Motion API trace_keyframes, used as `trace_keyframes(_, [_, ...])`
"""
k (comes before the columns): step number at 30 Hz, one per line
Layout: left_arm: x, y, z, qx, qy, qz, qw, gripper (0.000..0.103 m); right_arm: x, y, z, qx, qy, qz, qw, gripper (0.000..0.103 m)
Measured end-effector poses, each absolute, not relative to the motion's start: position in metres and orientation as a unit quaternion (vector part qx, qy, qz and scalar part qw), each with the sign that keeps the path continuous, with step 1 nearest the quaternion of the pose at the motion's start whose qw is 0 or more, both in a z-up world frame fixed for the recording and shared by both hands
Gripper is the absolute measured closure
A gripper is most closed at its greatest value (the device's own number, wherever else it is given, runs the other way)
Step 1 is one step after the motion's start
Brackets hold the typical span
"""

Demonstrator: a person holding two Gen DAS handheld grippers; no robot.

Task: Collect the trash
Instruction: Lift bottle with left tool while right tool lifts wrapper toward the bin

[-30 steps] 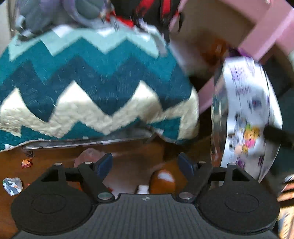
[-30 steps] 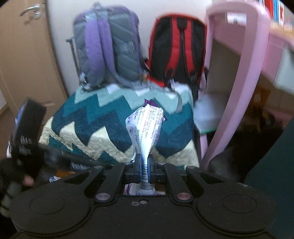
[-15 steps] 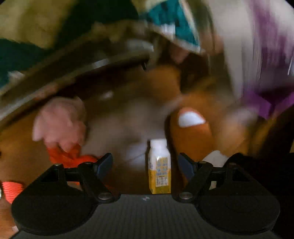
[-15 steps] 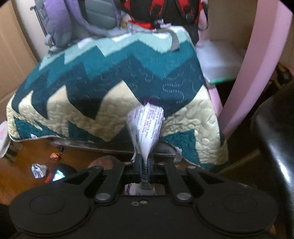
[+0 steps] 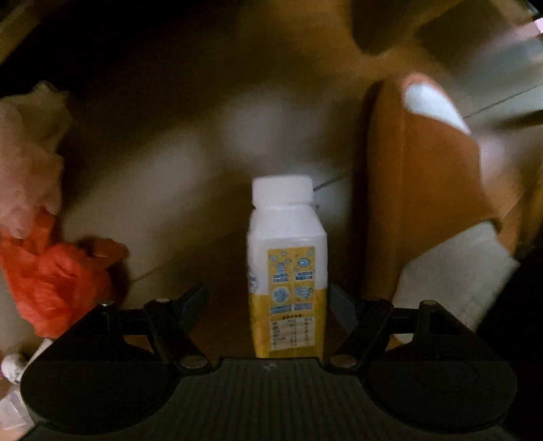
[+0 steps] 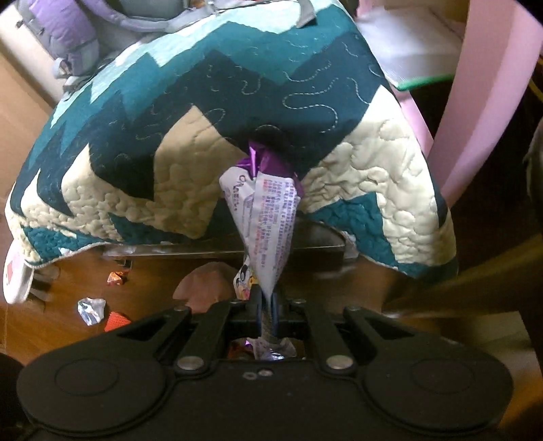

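Observation:
In the left wrist view a small white bottle with a yellow label (image 5: 287,268) stands on the wooden floor between the fingers of my open left gripper (image 5: 269,302); the fingers do not touch it. An orange wrapper (image 5: 51,281) and a pink crumpled piece (image 5: 27,163) lie at the left. My right gripper (image 6: 266,305) is shut on a white and purple snack wrapper (image 6: 268,217) that sticks up in front of the quilt. A silver foil scrap (image 6: 91,309) and a small orange wrapper (image 6: 117,277) lie on the floor at the left.
A teal and cream zigzag quilt (image 6: 210,112) covers a low bed with backpacks (image 6: 68,30) on it. A pink desk frame (image 6: 488,84) stands at the right. A brown chair leg with a white pad (image 5: 431,190) is right of the bottle.
My left gripper dropped from facing the quilt to the floor and closed in on the bottle. My right gripper tilted down and nearer the quilt, still holding the wrapper.

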State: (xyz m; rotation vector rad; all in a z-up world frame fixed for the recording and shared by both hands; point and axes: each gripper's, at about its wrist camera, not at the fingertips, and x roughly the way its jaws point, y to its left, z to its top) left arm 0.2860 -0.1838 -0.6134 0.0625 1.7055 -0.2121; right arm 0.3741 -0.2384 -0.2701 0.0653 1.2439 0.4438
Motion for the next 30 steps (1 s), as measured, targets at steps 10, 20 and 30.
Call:
trace_keyframes(10, [0.287, -0.197, -0.642, 0.074, 0.77, -0.086, 0.628, 0.04, 0.382, -0.232, -0.28, 0.05, 0.598, 0.192, 0.777, 0.097])
trace_keyframes(20, [0.291, -0.157, -0.597, 0.073, 0.744, -0.072, 0.661, 0.053, 0.379, -0.225, -0.281, 0.034, 0.596, 0.183, 0.781, 0.097])
trace_keyframes(30, [0.276, -0.1, -0.472, 0.039, 0.691, -0.036, 0.721, 0.053, 0.361, -0.218, -0.271, 0.024, 0.573, 0.206, 0.793, 0.098])
